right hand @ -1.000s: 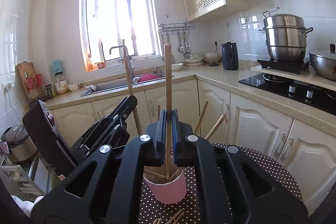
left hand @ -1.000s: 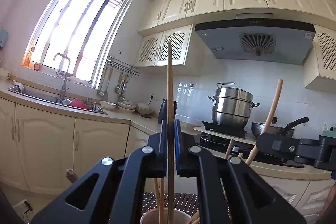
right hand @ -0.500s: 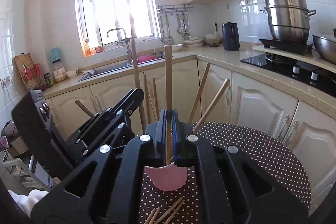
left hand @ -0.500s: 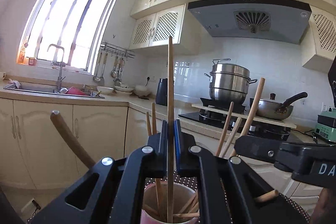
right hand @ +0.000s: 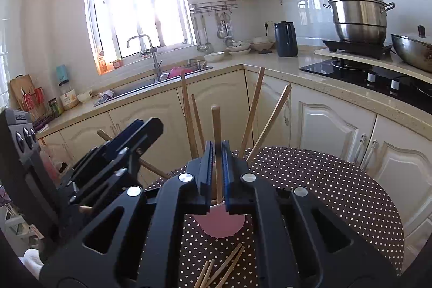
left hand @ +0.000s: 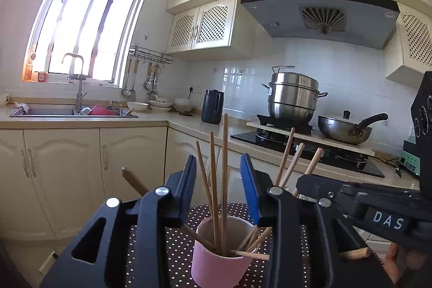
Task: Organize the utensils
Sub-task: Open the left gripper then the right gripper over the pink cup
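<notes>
A pink cup (left hand: 216, 258) stands on the polka-dot table (right hand: 324, 193) and holds several wooden chopsticks (left hand: 213, 174). My left gripper (left hand: 218, 166) hovers just above the cup. Its jaws are opening and stand apart on either side of the upright sticks, pressing on none of them. The tallest chopstick (left hand: 225, 147) stands free in the cup between them. My right gripper (right hand: 217, 146) is shut on another upright chopstick (right hand: 216, 123) directly over the cup (right hand: 218, 223). In the left wrist view the right gripper (left hand: 305, 181) reaches in from the right.
Several loose chopsticks (right hand: 221, 269) lie on the table in front of the cup. The left gripper (right hand: 147, 124) is close on the left in the right wrist view. Behind are cream cabinets (left hand: 64, 166), a sink (left hand: 73, 112) and a stove with pots (left hand: 294, 99).
The left jaws have gone from shut on a chopstick to apart, and that chopstick now stands in the cup. The right gripper's chopstick shows less length above its jaws.
</notes>
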`<act>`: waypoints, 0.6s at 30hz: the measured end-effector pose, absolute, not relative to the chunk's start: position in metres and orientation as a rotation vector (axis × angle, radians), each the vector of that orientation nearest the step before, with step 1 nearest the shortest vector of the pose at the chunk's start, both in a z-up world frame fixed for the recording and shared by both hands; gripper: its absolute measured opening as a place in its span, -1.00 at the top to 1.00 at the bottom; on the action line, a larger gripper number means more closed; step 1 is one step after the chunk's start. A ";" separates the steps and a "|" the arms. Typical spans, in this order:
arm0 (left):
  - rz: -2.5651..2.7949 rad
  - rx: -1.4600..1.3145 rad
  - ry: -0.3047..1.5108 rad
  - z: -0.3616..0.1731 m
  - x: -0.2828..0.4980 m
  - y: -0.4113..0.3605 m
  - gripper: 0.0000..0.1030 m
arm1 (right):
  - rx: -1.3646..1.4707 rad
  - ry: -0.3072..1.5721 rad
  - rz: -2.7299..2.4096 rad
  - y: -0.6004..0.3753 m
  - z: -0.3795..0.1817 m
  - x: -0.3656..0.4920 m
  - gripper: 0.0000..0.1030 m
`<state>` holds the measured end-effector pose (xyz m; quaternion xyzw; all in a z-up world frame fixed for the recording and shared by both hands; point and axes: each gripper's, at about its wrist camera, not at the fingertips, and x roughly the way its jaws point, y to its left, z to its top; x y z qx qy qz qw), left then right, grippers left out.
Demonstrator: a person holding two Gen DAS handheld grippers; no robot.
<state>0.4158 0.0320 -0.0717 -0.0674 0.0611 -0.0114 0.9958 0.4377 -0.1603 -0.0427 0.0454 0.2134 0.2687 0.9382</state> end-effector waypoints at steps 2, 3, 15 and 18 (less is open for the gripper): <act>-0.007 -0.108 0.119 -0.065 0.407 0.031 0.12 | 0.089 0.428 0.537 -0.162 -0.038 0.431 0.85; -0.005 -0.099 0.116 -0.062 0.402 0.032 0.10 | 0.089 0.427 0.532 -0.163 -0.035 0.426 0.85; 0.039 -0.050 0.149 -0.035 0.345 0.038 -0.11 | 0.076 0.429 0.464 -0.180 -0.019 0.376 0.53; 0.071 -0.077 0.146 -0.030 0.338 0.045 -0.23 | 0.070 0.451 0.465 -0.180 -0.021 0.366 0.53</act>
